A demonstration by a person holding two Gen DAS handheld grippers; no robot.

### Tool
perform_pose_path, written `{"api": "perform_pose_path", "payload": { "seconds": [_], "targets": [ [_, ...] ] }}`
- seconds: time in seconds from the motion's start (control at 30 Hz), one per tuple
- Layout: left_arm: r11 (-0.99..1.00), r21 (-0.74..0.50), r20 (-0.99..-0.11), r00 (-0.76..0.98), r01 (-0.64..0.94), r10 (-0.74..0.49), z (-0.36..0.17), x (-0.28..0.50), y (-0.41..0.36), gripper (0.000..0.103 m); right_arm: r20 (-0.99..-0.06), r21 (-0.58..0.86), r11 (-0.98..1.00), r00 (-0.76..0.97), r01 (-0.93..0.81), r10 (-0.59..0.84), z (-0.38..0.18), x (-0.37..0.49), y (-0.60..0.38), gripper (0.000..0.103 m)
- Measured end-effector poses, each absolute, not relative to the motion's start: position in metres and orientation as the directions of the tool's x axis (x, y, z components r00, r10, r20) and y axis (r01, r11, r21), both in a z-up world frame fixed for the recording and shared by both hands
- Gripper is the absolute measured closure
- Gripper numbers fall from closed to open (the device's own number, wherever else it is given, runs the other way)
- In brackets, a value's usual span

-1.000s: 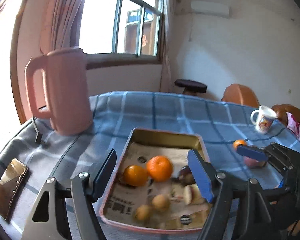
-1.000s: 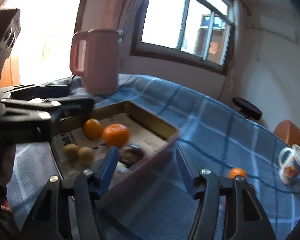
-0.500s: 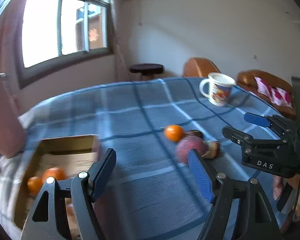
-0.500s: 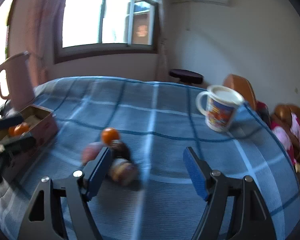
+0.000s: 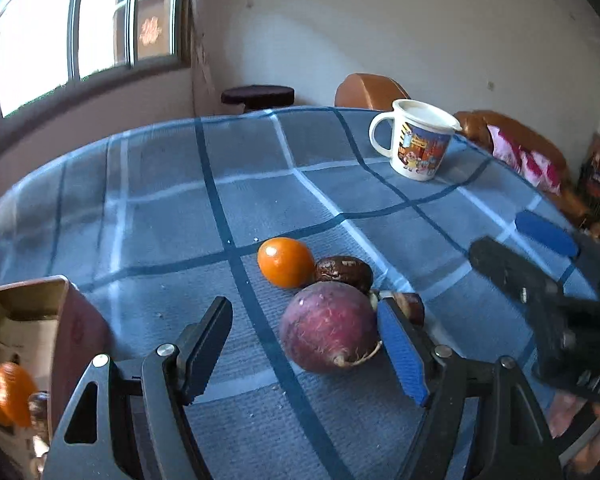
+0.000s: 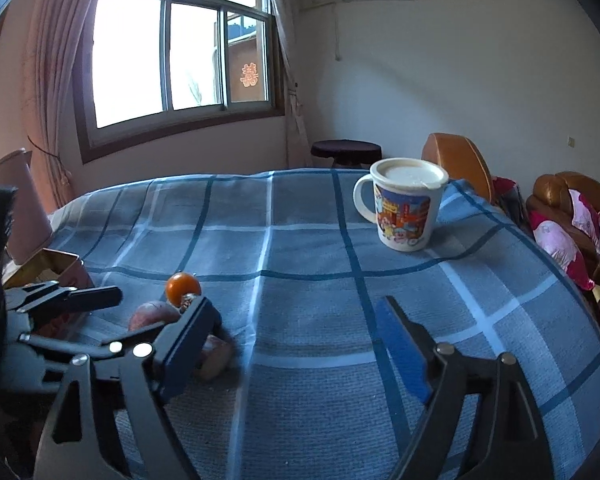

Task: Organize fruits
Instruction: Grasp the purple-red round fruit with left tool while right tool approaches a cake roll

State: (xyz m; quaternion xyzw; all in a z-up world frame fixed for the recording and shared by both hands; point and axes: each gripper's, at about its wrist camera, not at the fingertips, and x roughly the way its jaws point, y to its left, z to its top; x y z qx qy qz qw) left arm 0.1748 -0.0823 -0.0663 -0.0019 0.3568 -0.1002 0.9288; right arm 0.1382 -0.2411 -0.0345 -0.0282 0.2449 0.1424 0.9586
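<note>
Left wrist view: the purple round fruit (image 5: pixel 329 330) lies just ahead of the wide-open, empty left gripper (image 5: pixel 304 350), nearer its right finger, while the right gripper (image 6: pixel 296 354), its jaws just opened and empty, sits farther right.

My left gripper (image 5: pixel 306 350) gapes — the purple round fruit (image 5: pixel 329 330) sits between my fingers, nearer the right pad. At its eleven o'clock an orange (image 5: pixel 285 262); at one, a dark brown fruit (image 5: pixel 343 272).

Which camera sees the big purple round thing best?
The left wrist view: the purple fruit fills the near middle, whole and sharp, beside the small orange. The right wrist view shows only a reddish sliver, mostly hidden behind a black tong finger.
</note>
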Motion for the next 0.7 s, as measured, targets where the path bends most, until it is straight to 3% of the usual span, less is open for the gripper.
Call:
{"api": "perform_pose_path", "payload": {
  "seconds": [0.17, 0.27, 0.4, 0.63, 0.7],
  "targets": [
    [0.968, -0.147, -0.681, 0.689, 0.205, -0.249, -0.073, 0.181, -0.082, 0.03, -0.497, -0.001, 0.958, 0.832, -0.287, 0.249, -0.037, 0.142, -0.237, 0.016],
    [0.953, -0.175, -0.673, 0.677, 0.246, -0.298, -0.072, 0.177, -0.083, 0.049, -0.51, 0.002, 0.959, 0.824, -0.284, 0.245, -0.038, 0.145, -0.237, 0.016],
    [0.954, -0.144, -0.669, 0.684, 0.265, -0.291, -0.07, 0.164, -0.083, 0.049, -0.511, -0.001, 0.956, 0.822, -0.293, 0.251, -0.039, 0.144, -0.236, 0.016],
    [0.986, -0.082, -0.638, 0.752, 0.148, -0.166, -0.063, 0.142, -0.048, 0.049, -0.527, 0.022, 0.917, 0.774, -0.399, 0.35, -0.04, 0.141, -0.218, 0.016],
    [0.987, -0.107, -0.638, 0.753, 0.121, -0.161, -0.064, 0.143, -0.037, 0.049, -0.547, 0.008, 0.9, 0.752, -0.435, 0.368, -0.043, 0.141, -0.205, 0.021]
  ]
}}
